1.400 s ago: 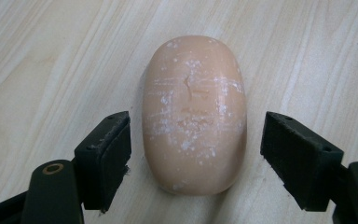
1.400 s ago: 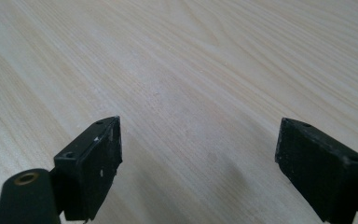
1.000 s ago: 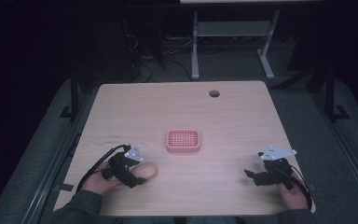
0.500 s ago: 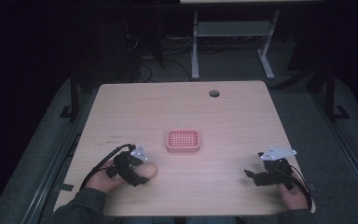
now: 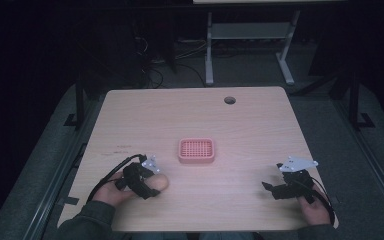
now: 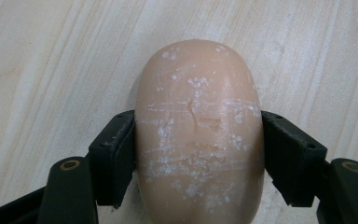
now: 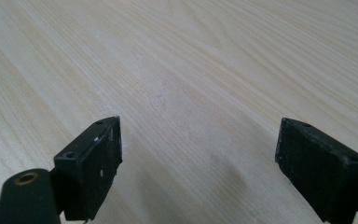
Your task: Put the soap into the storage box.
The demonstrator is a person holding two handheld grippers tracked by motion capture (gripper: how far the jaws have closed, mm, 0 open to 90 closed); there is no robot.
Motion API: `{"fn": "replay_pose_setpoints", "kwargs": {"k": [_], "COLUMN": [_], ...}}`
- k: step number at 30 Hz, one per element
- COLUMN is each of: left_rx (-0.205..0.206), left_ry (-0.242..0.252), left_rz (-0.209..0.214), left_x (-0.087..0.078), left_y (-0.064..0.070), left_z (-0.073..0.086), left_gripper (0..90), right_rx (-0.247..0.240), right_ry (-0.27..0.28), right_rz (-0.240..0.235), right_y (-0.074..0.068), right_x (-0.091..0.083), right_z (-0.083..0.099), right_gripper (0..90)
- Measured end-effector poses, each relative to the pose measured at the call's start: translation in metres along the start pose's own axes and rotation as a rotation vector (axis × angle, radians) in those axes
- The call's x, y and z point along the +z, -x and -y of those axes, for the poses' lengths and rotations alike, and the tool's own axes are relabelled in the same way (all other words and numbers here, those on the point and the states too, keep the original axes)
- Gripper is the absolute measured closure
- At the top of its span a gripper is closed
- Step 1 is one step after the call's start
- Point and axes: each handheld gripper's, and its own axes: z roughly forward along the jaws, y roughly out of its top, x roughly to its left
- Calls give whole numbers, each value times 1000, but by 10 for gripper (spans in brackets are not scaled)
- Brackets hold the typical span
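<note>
High view: the left gripper [image 5: 147, 184] lies near the counter's [image 5: 240, 125] near-left corner, its fingers closed on a tan bar of soap [image 5: 159, 182] that pokes out toward the counter's middle. A pink slotted soap dish [image 5: 196, 150] sits at the middle of the counter, a short way beyond the soap toward the far-right. The right gripper [image 5: 275, 189] rests near the near-right corner, well apart from both, so the left hand is plainly the nearer one to the dish.

Left gripper view: the soap [image 6: 198, 135] is pinched across its short width, one black finger [image 6: 116, 158] touching each flank. Its long axis runs straight ahead between the fingers, the rounded far end sticking out past them over bare wood. The surface is scuffed with white flecks. Whether it is just lifted or resting on the counter cannot be told here.

Right gripper view: the right gripper's [image 7: 198, 158] fingers [image 7: 95, 161] stand spread wide with nothing between them, only wood grain ahead.

The likely next move is to carry the soap toward the far-right and set it in the dish, with its long axis brought in line with the dish's longer side.
</note>
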Motion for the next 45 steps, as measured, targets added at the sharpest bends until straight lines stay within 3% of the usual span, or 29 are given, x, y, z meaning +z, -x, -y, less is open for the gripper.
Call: {"fn": "replay_pose_setpoints", "kwargs": {"k": [9, 17, 25, 33, 45], "left_rx": [-6, 20, 47, 38, 70], "left_ry": [7, 8, 11, 25, 0], "left_rz": [-7, -20, -12, -2, 9], "left_x": [-3, -9, -11, -12, -15], "left_y": [1, 5, 0, -5, -12], "left_z": [-1, -10, -25, -31, -48], "left_gripper": [323, 324, 324, 324, 324], "right_rx": [3, 14, 15, 17, 15], "right_ry": [5, 13, 11, 15, 22], "right_rz": [2, 5, 6, 0, -4], "right_y": [0, 1, 2, 2, 1], "right_x": [0, -1, -1, -1, -1], "right_z": [0, 2, 2, 2, 2], "right_gripper": [141, 141, 141, 141, 141]}}
